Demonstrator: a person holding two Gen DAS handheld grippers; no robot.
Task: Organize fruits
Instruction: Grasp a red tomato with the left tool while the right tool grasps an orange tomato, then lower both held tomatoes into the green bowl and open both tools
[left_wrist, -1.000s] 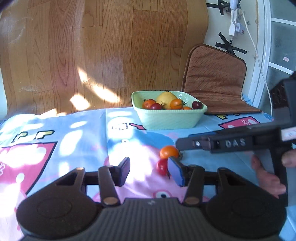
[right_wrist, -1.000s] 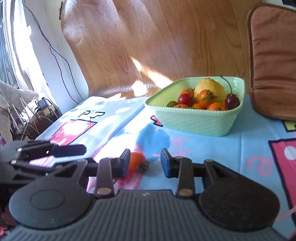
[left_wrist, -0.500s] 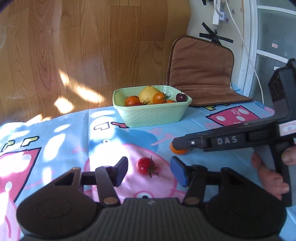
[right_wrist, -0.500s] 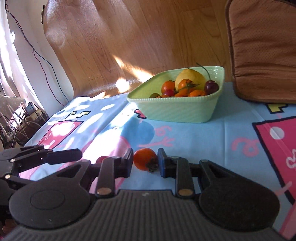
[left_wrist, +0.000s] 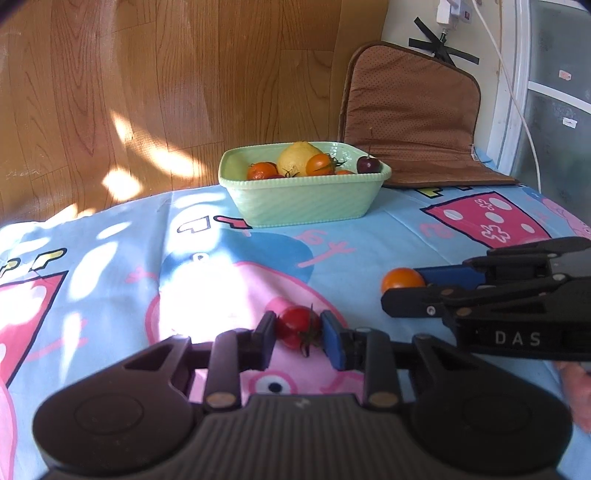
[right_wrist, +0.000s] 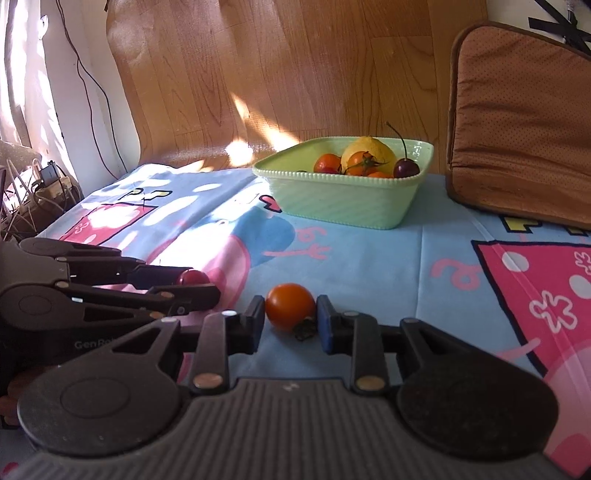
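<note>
A blue and pink cartoon cloth (left_wrist: 110, 266) covers a table, with patches of sun on it. The left gripper (left_wrist: 298, 332) sits low over the cloth, its two fingers closed in on either side of a red tomato (left_wrist: 295, 325); the pads look to be touching the tomato, which rests on the cloth with its green stem pointing toward the camera. The right gripper (right_wrist: 291, 314) is just to the right of the left one, and its fingers bracket an orange tomato (right_wrist: 290, 305) in the same way, the pads touching or almost touching its sides, so it too appears gripped; a dark stem lies under the fruit on the cloth. In the left wrist view the right gripper (left_wrist: 410, 286) comes in from the right edge with the orange tomato (left_wrist: 402, 279) at its tip. In the right wrist view the left gripper (right_wrist: 199, 284) comes in from the left edge with the red tomato (right_wrist: 192, 277) showing between its fingers. Farther back on the cloth stands a pale green bowl (left_wrist: 306, 206), well apart from both grippers. It holds a lemon (left_wrist: 298, 158), several orange tomatoes and a dark cherry (left_wrist: 368, 164) with a long stem. A brown cushion (left_wrist: 413, 122) leans against the wall just right of the bowl. Behind the table is a wood-grain wall (left_wrist: 147, 81).
</note>
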